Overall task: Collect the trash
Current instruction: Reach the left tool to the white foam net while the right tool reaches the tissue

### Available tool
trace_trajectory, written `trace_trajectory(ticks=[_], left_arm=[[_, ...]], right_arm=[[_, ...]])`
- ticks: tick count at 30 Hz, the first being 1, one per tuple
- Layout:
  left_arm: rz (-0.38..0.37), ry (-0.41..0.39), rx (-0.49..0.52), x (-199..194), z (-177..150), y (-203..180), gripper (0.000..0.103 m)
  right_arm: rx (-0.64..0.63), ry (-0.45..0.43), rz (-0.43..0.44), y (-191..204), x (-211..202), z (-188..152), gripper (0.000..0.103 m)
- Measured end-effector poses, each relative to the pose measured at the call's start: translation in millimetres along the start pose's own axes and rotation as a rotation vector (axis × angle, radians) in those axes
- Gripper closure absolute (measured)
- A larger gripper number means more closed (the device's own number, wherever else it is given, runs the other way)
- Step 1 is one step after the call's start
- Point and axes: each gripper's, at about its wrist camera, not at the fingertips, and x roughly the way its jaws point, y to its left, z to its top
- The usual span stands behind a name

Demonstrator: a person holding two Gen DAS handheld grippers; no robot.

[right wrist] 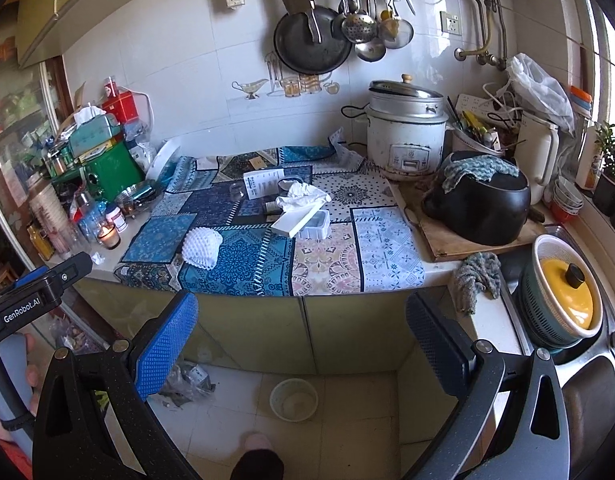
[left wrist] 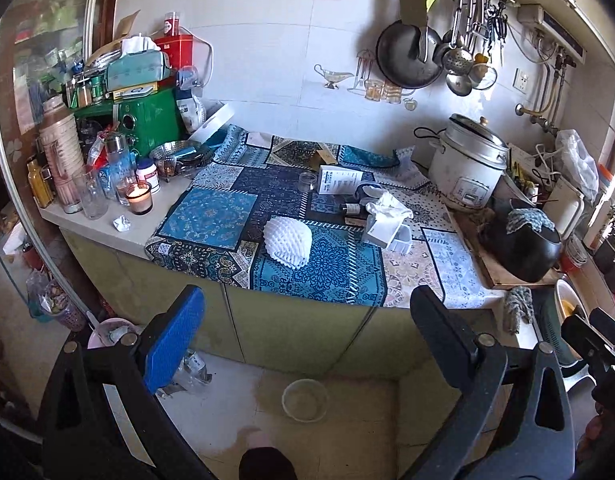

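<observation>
Kitchen worktop [left wrist: 107,236] under a patterned cloth carries the trash: a white foam net [left wrist: 288,247] at centre frame, crumpled tissue [left wrist: 389,209] to its right, a paper scrap [left wrist: 122,223] left. Both claws, left [left wrist: 307,344] and right [right wrist: 303,340], hang apart and empty. Best to close gently on the net, then drop it into the bin [left wrist: 305,400] on the floor at lower centre.

The white box [right wrist: 297,220] hides part of the plastic tray [right wrist: 317,226]; the leaflet's [right wrist: 263,188] print is too small to read.
</observation>
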Motion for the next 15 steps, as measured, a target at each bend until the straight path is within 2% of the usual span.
trace_trajectory(ticks=[5, 9, 11, 13, 15], left_arm=[[-0.023, 0.045, -0.013, 69.6, 30.7, 27.0, 0.0], [0.026, 0.1, 0.016, 137.3, 54.2, 39.9, 0.0], [0.022, 0.156, 0.043, 176.6, 60.1, 45.2, 0.001], [-0.018, 0.234, 0.053, 216.2, 60.0, 49.1, 0.006], [-0.067, 0.32, 0.042, 253.1, 56.7, 51.3, 0.006]], right_arm=[[0.049, 0.042, -0.007, 13.1, 49.8, 19.1, 0.0], [0.082, 0.09, -0.057, 24.4, 91.0, 41.5, 0.0], [0.098, 0.105, -0.076, 27.1, 110.7, 51.2, 0.0], [0.116, 0.121, -0.1, 29.1, 131.1, 60.4, 0.0], [0.137, 0.134, -0.121, 27.5, 147.8, 66.2, 0.0]])
